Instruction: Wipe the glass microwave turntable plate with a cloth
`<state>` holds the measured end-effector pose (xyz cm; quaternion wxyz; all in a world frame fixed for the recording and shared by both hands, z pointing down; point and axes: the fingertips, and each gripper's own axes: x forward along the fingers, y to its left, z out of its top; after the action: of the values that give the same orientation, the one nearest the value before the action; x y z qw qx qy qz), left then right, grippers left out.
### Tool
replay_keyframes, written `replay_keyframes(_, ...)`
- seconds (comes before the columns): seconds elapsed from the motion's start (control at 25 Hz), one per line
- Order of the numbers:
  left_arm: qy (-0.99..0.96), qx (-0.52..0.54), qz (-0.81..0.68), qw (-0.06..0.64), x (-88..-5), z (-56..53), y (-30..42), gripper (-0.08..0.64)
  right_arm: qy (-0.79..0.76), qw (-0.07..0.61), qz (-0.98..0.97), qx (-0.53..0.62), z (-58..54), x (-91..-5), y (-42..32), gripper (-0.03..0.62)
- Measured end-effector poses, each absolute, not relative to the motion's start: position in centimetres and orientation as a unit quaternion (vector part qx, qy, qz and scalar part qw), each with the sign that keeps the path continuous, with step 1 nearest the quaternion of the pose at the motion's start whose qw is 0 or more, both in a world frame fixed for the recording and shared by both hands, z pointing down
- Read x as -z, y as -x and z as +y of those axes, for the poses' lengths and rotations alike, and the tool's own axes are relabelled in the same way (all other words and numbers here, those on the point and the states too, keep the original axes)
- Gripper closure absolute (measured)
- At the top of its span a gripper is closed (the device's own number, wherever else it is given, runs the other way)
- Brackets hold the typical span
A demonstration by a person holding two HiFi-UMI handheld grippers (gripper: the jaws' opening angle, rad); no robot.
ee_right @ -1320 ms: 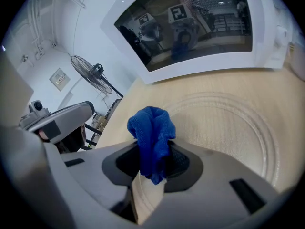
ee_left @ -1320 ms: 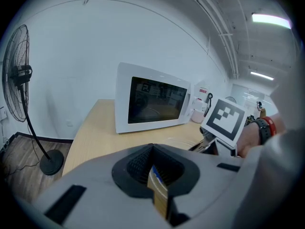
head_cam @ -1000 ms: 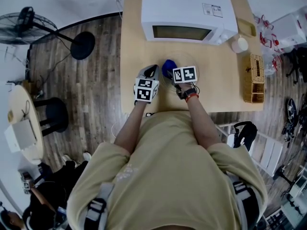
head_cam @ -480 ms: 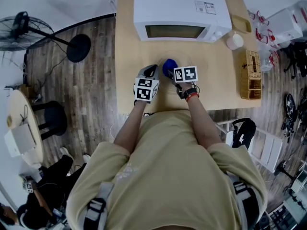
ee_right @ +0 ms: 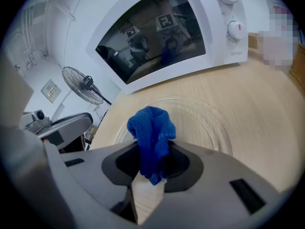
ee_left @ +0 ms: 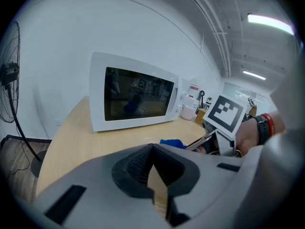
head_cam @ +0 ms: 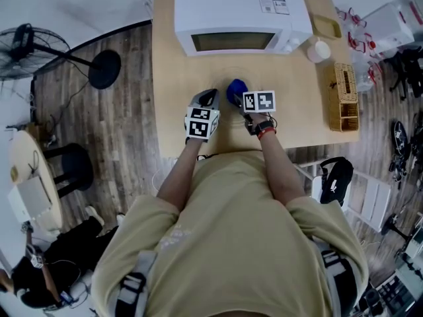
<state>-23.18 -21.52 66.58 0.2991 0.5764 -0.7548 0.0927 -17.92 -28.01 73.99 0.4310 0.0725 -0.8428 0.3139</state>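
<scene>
The clear glass turntable plate (ee_right: 209,123) lies flat on the wooden table (head_cam: 165,111) in front of the white microwave (head_cam: 241,15). It shows only faintly in the head view. My right gripper (ee_right: 152,149) is shut on a bunched blue cloth (ee_right: 151,128), which rests at the plate's near edge. From above, the cloth (head_cam: 236,91) sits just ahead of the right gripper (head_cam: 246,105). My left gripper (head_cam: 210,98) is at the plate's left side with its jaws shut. Whether they pinch the rim cannot be made out. In the left gripper view the cloth (ee_left: 172,143) lies just beyond the left gripper (ee_left: 153,149).
A wicker basket (head_cam: 345,98) and a white cup (head_cam: 318,49) stand at the table's right side. The microwave door (ee_left: 136,97) is closed. A floor fan (head_cam: 26,41) and a black stool (head_cam: 69,164) stand left of the table, and a folding chair (head_cam: 370,200) stands to its right.
The head view has swung, so the table and microwave sit further left in frame. The right gripper with the cloth has crept slightly right over the plate. The left gripper looks still.
</scene>
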Motion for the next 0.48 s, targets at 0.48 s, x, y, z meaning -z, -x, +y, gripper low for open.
replay_keyframes(0.48,-0.591,-0.092,-0.741,0.306,-67.2,-22.9,21.9,0.541,-0.128,0.424,-0.836,-0.323,-31.4,-73.7,14.7,0.468)
